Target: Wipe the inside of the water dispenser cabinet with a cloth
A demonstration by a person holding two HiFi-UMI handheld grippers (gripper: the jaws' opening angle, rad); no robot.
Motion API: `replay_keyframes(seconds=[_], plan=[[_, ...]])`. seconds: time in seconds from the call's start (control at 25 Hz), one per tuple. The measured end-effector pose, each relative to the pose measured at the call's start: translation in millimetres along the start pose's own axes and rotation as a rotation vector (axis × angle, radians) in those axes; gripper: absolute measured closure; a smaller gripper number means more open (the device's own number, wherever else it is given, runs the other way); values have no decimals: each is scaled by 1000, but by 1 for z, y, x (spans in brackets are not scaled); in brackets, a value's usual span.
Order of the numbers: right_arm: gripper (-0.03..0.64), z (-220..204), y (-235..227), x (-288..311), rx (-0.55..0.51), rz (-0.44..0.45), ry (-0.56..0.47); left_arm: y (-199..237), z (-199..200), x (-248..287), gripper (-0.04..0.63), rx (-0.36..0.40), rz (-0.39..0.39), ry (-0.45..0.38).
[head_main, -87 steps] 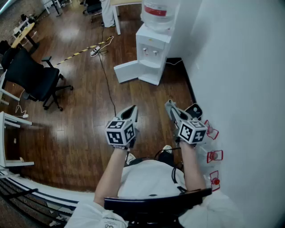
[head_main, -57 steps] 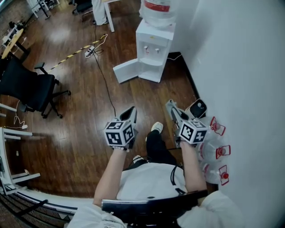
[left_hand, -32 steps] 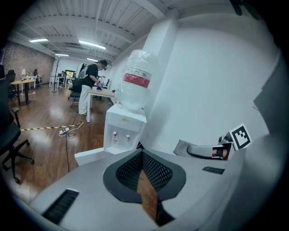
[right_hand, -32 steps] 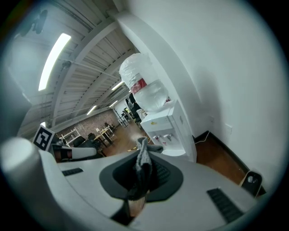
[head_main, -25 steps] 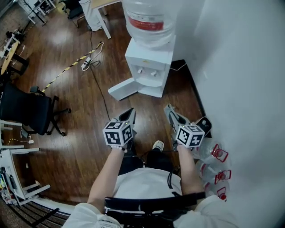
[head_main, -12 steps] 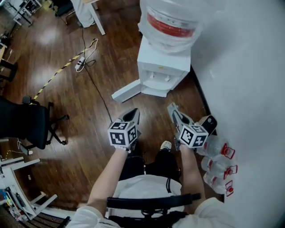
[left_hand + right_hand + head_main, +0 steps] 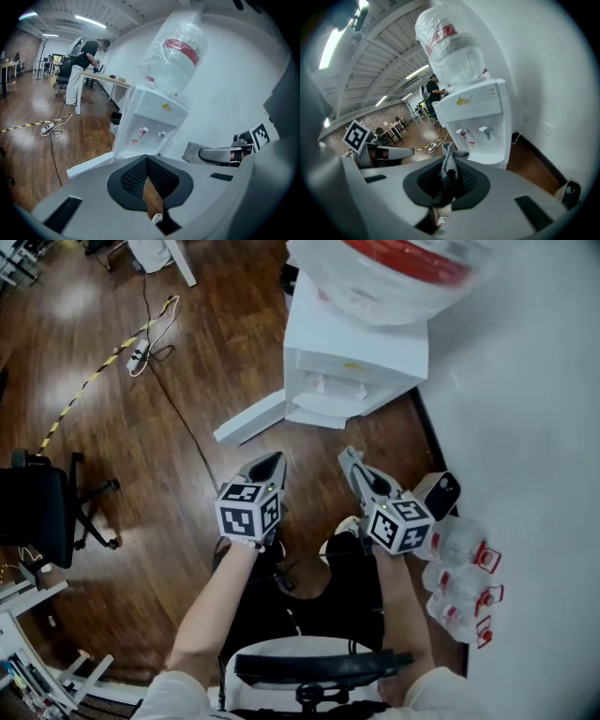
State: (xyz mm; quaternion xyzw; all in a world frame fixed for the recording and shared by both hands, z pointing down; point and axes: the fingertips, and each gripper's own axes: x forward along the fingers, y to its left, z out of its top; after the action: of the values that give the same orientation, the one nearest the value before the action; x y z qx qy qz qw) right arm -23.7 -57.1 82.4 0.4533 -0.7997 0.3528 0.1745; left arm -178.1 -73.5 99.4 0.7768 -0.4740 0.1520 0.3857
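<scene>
- right gripper (image 7: 449,165): jaws clamped on the grey cloth (image 7: 450,174) – a fold sticks up past the tips, the rest bunches between the pads.
- left gripper (image 7: 146,161): jaws together at the tips, nothing between them; only wood floor (image 7: 28,154) shows through the wedge behind the tips.
- Head view: both grippers held out side by side in front of the person, tips pointing at the water dispenser (image 7: 358,362), neither touching it. Right one sits nearer the wall (image 7: 534,427).
- Cloth is well short of the dispenser – it is in the right jaws, in the air above the floor, with bare floor between it and the unit's base.
- Dispenser: white, against the wall, taps facing the grippers, water bottle (image 7: 403,268) wrapped in plastic on top.
- cabinet door (image 7: 248,418) is swung open to the person's left, low at the dispenser's base. Cabinet interior can't be made out in any view; in both gripper views the gripper body covers the lower part.
- From the left gripper view the right gripper shows at the right edge with the grey cloth poking out of its tip, level with the dispenser's lower front.
- Other stuff: spare bottles (image 7: 461,570) with red handles on the floor by the wall, just right of the right gripper; black office chair (image 7: 37,512) far left; cable (image 7: 178,418) running across the floor.
</scene>
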Motion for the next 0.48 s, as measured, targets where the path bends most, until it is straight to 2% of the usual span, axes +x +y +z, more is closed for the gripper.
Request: replay_keyframes(seconds=[0.48], plan=[[583, -98, -89, 128, -28, 52, -36, 76, -102, 131, 605, 25, 29, -28]])
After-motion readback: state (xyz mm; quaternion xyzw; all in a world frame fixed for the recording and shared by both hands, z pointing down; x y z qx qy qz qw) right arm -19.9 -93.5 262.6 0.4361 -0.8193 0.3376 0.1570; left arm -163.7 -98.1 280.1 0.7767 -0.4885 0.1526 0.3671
